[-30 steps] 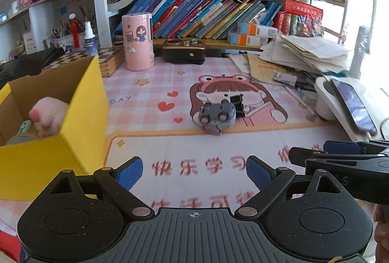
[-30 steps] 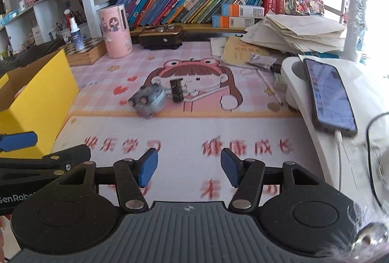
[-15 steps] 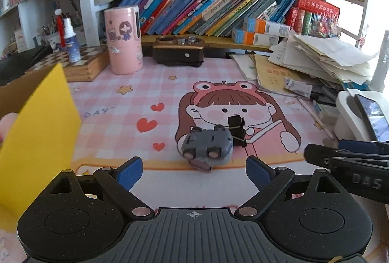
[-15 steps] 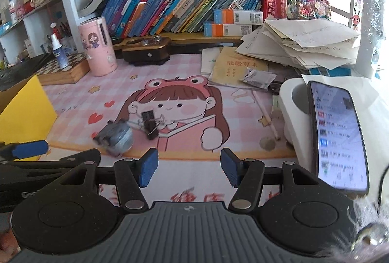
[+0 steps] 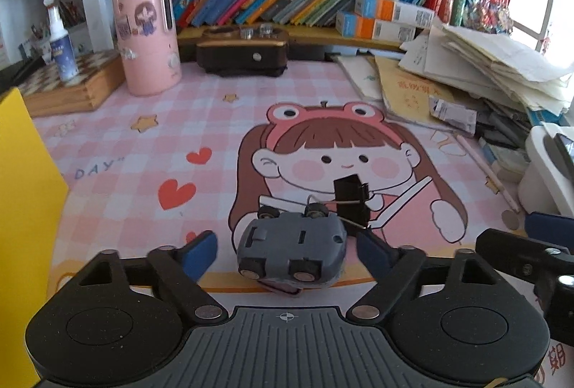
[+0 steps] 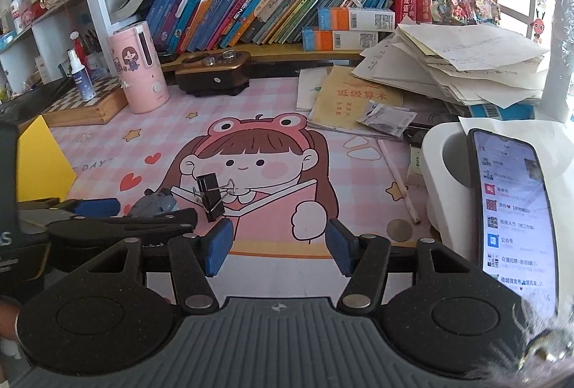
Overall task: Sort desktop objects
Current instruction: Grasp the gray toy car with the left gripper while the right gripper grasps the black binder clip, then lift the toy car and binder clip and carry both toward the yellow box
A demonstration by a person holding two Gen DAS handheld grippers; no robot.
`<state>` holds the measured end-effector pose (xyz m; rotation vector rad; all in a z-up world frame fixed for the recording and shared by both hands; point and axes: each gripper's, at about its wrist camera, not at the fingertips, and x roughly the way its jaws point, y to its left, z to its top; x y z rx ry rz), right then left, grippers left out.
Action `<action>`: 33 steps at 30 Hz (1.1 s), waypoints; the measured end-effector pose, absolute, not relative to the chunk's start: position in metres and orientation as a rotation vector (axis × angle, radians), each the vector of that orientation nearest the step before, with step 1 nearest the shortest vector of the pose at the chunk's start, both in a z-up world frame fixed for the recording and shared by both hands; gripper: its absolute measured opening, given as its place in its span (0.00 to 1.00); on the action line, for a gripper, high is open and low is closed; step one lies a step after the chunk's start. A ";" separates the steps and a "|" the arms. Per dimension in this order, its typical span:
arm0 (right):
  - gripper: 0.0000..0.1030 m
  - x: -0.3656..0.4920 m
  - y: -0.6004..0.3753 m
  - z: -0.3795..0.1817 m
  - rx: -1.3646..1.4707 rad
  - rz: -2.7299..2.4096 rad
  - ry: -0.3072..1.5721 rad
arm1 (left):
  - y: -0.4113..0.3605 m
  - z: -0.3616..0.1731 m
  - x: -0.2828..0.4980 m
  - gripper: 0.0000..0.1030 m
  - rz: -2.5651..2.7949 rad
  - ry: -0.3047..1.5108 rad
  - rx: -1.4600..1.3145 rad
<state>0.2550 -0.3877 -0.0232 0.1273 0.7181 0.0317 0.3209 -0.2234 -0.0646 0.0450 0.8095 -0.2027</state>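
While we close in: we hold both grippers low over the pink desk mat (image 5: 143,151).
Left gripper (image 5: 287,253): jaws closing around the upturned grey toy car (image 5: 292,246), pads not yet touching.
Right gripper (image 6: 274,246): half-wide, empty.
Binder clip (image 5: 349,199): just beyond our car.
Yellow box (image 5: 25,208): far left.

We counted one grey toy car (image 5: 292,246) low in the frame's middle, one black binder clip (image 5: 351,196) just above it, one pink canister (image 5: 146,40) at upper left, one spray bottle (image 5: 60,45) at far left, one yellow box (image 5: 21,208) on the left edge, and one phone (image 6: 513,205) at right.
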 end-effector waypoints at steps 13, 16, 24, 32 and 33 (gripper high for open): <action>0.54 0.286 -0.371 -0.037 0.124 0.109 0.738 | -0.179 -0.037 0.287 0.61 -0.137 0.812 -0.084; 0.54 0.299 -0.360 -0.043 0.103 0.148 0.742 | -0.163 -0.030 0.271 0.62 -0.102 0.811 -0.114; 0.54 0.339 -0.332 -0.068 0.011 0.188 0.742 | -0.142 -0.021 0.244 0.61 -0.037 0.818 -0.150; 0.40 0.352 -0.318 -0.081 -0.053 0.210 0.723 | -0.135 -0.013 0.234 0.62 -0.014 0.793 -0.157; 0.39 0.352 -0.317 -0.081 -0.055 0.209 0.719 | -0.134 -0.013 0.233 0.61 -0.013 0.789 -0.159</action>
